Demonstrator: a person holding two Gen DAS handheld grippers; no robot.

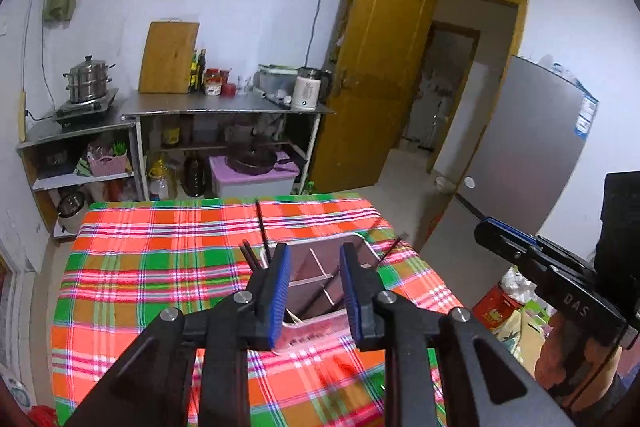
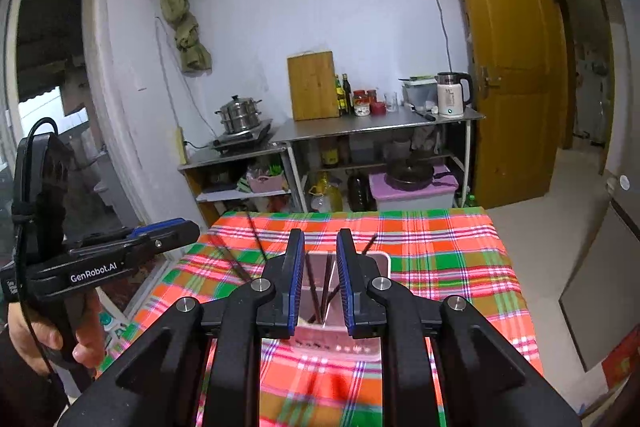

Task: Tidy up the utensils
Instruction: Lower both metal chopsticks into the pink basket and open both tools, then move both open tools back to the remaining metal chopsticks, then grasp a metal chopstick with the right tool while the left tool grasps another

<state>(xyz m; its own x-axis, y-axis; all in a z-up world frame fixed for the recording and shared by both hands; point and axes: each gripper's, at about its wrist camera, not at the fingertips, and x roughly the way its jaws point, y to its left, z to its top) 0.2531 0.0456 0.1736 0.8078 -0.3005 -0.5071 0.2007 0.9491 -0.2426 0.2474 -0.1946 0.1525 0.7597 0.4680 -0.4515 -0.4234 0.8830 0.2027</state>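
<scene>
Both grippers' fingers (image 1: 280, 283) (image 2: 294, 267) gape apart (holding nothing) above the divided box (image 1: 320, 267) of chopsticks (image 2: 326, 279).

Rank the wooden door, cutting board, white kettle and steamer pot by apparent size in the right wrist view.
1. wooden door, largest by far.
2. cutting board.
3 and 4. steamer pot and white kettle look about alike; I would not rank them.
All stand along the far side of the room, so nearness barely skews this.
</scene>
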